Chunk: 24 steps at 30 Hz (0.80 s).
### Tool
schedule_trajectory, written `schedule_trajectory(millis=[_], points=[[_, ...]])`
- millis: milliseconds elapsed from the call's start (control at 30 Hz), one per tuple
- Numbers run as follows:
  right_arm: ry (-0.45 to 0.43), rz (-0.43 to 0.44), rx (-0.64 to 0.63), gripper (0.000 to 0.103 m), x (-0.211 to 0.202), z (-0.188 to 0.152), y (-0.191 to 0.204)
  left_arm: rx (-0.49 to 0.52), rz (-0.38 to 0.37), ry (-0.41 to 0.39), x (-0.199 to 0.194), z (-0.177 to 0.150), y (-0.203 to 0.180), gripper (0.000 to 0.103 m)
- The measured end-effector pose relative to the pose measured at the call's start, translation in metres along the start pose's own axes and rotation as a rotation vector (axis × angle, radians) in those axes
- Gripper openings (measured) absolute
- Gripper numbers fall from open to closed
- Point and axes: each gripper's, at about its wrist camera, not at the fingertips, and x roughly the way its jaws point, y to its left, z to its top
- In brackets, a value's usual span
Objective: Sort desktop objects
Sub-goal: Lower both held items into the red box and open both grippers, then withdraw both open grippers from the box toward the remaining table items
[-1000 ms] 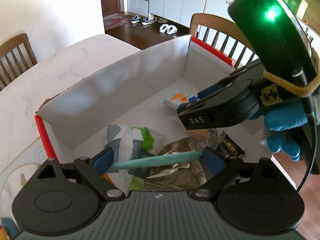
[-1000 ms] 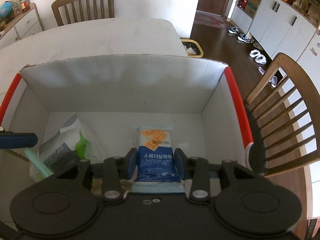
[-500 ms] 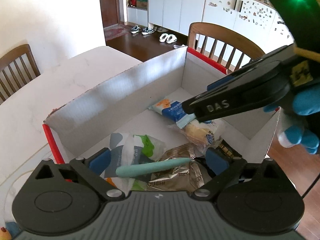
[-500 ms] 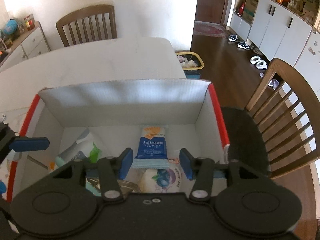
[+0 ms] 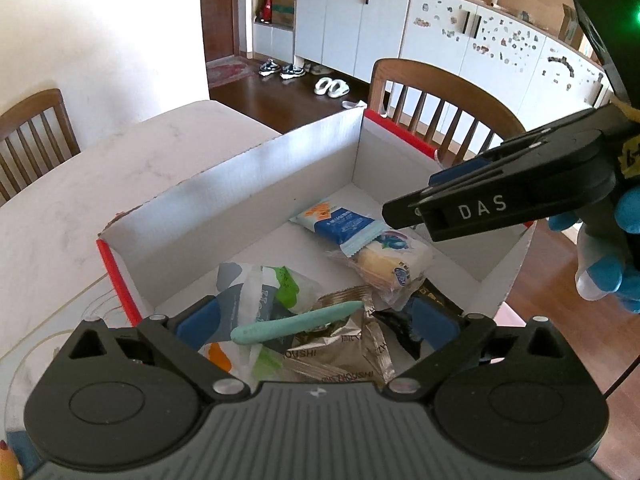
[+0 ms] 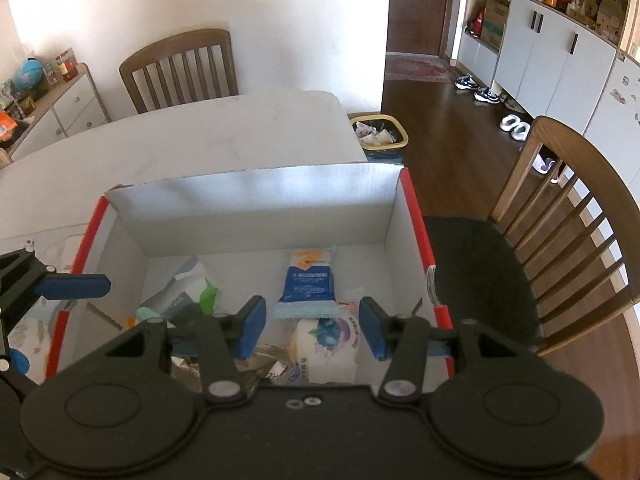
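A white cardboard box with red edges (image 5: 248, 184) (image 6: 256, 200) stands on the table and holds several snack packets. A blue packet (image 5: 340, 226) (image 6: 306, 286) lies flat near its far wall. A teal pen (image 5: 298, 322) lies on a silver packet (image 5: 340, 354). My left gripper (image 5: 316, 320) is open above the box's near end, its blue pads either side of the pen and not touching it. My right gripper (image 6: 312, 326) is open and empty above the box, over a white bread packet (image 6: 326, 344) (image 5: 394, 262). It shows from the side in the left wrist view (image 5: 500, 200).
A grey-green packet (image 5: 260, 292) lies at the box's left end. Wooden chairs (image 6: 568, 216) (image 6: 180, 70) stand at the table's right and far sides. A yellow waste bin (image 6: 380, 134) sits on the floor beyond the table (image 6: 200, 136).
My right gripper opened, left the blue packet lying in the box, and rose back. My left gripper also rose a little; the teal pen stays on the packets.
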Motion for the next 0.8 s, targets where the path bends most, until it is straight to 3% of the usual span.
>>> schedule_trajectory(millis=[800], points=[[-0.012, 0.056, -0.045, 0.051, -0.054, -0.018, 0.057, -0.089, -0.004, -0.113, -0.087, -0.034, 0.024, 0.102]])
